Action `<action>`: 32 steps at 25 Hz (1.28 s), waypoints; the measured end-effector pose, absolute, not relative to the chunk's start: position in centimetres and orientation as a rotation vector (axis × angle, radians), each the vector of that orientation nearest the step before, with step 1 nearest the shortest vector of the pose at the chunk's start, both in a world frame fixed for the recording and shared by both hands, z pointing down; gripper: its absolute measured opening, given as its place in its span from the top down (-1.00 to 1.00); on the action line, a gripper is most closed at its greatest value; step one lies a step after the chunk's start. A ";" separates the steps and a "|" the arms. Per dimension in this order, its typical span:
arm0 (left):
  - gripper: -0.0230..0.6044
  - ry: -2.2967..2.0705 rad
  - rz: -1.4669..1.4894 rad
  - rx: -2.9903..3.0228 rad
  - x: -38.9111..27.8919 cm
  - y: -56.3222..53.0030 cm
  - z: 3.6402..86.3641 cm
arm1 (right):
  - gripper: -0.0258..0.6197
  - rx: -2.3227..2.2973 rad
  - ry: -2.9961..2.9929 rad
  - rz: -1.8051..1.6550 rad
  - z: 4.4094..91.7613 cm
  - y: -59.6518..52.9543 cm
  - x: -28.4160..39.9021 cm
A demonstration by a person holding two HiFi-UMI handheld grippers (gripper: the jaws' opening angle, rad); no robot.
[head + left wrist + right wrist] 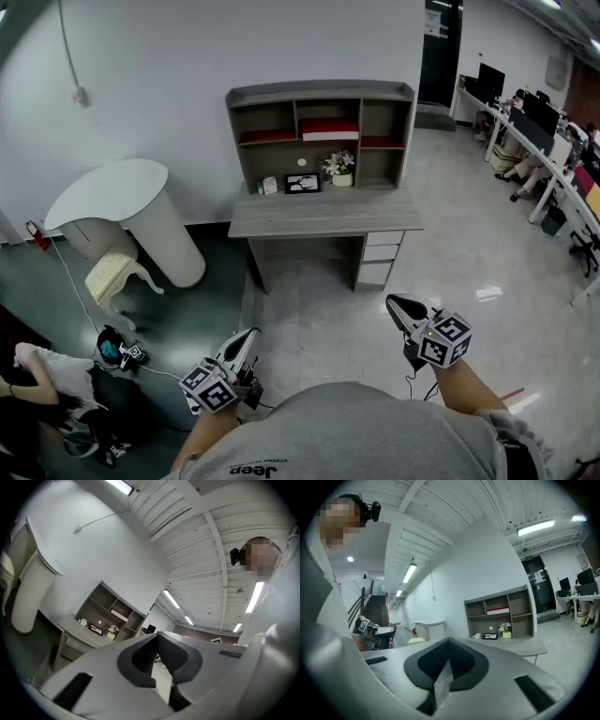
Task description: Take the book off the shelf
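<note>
While both hang low in the frame, I see my left tool (248, 337) and right tool (398, 305) pinched together, empty. At upper centre, the flat red-and-white book (329, 129) lies in the middle compartment of the grey wooden shelf (319, 93), well apart from them.

Floor (314, 319) before desk (323, 217): open, passable | desk front strip: free | desk rear: frame (302, 183) and flowers (339, 166) stand under shelf (319, 94) | middle bay: gap above flat book (329, 129) | under desk: drawers (377, 258) at right, open space beside | left: counter (122, 202), stool (114, 274), apart from desk
</note>
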State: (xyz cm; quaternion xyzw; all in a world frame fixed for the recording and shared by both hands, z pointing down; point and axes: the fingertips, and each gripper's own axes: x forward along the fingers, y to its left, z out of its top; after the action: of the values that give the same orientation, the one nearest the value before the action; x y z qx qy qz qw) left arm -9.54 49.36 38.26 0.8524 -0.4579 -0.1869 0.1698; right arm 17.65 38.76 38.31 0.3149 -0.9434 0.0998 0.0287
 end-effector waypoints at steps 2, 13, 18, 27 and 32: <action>0.85 -1.301 -0.537 2.413 -9.6 49.4 38.2 | 0.92 0.981 -2.911 0.306 38.2 38.7 17.9; 0.85 -1.303 -0.549 2.391 -9.8 48.8 38.7 | 0.92 0.987 -2.913 0.285 38.4 38.2 17.9; 0.85 -1.301 -0.548 2.380 -9.6 48.1 38.6 | 0.91 1.018 -2.898 0.298 38.3 37.5 18.5; 0.85 -1.274 -0.532 2.386 -5.7 46.0 38.6 | 0.91 1.000 -2.903 0.294 38.7 36.7 21.5; 0.85 -1.256 -0.529 2.397 -1.4 44.5 38.9 | 0.91 0.995 -2.917 0.285 38.9 36.1 25.7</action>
State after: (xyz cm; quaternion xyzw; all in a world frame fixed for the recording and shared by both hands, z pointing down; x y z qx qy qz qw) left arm -1.36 44.52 38.88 0.8533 -0.4471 -0.1884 0.1911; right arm 25.75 36.09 38.95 0.3212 -0.9422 0.0920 0.0232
